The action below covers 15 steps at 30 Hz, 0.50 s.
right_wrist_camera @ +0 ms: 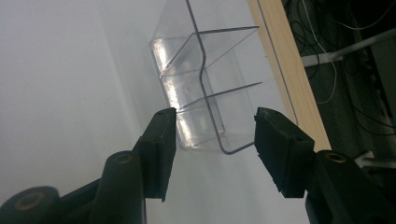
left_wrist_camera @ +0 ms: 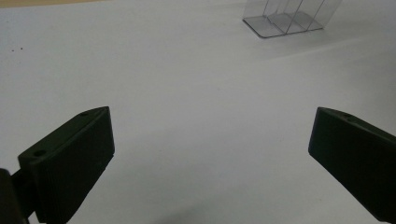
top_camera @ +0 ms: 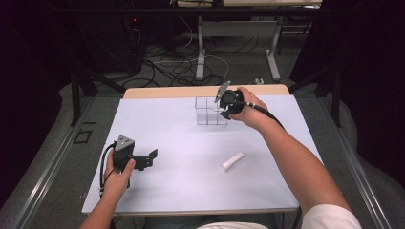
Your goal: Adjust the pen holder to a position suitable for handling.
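A clear plastic box [top_camera: 210,112] with dividers stands upright at the back middle of the white table [top_camera: 181,191]. My right gripper [top_camera: 224,110] is at the box's right end. In the right gripper view the clear box [right_wrist_camera: 201,93] has its near end between the jaws of the right gripper [right_wrist_camera: 214,114]. The pads sit close beside its walls, and no firm press shows. My left gripper [top_camera: 152,160] rests low at the front left, open and holding nothing. In its own view, the left gripper [left_wrist_camera: 212,116] has bare table between its jaws, with the clear box [left_wrist_camera: 289,18] far off.
A small white block [top_camera: 232,161] lies flat on the table, right of centre and toward the front. A wooden strip [top_camera: 191,91] runs along the table's far edge. Cables and desk legs [top_camera: 200,57] lie on the floor beyond.
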{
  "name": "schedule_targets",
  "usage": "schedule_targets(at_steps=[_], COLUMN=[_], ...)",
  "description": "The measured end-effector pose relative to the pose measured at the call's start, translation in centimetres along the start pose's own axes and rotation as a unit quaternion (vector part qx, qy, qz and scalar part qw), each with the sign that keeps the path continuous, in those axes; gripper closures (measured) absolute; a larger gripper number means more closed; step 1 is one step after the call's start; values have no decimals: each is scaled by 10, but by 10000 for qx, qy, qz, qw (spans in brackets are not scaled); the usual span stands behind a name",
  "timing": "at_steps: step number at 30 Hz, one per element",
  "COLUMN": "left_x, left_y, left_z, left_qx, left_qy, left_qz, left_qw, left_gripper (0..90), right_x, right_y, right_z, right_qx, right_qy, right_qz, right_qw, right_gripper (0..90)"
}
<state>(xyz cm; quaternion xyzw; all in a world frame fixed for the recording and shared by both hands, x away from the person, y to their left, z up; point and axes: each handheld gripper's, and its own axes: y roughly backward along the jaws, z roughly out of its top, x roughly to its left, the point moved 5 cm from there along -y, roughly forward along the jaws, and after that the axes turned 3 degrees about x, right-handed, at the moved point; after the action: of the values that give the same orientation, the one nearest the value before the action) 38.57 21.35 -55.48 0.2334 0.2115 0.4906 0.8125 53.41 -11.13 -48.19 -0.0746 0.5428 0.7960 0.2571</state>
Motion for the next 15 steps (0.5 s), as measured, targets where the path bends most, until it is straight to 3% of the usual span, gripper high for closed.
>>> schedule_targets(at_steps=[10,15], left_x=[0,1], left_y=[0,0], left_z=[-1,-1], left_qx=[29,38], left_qy=[16,-19], left_qz=[-2,15], left_qw=[10000,10000], left_gripper=[2,2], right_x=[2,2], right_y=[-19,-25], right_z=[8,10], right_qx=[-4,-31], right_qy=[205,137], right_qz=[95,145], right_qw=[9997,9998], right_gripper=[497,518])
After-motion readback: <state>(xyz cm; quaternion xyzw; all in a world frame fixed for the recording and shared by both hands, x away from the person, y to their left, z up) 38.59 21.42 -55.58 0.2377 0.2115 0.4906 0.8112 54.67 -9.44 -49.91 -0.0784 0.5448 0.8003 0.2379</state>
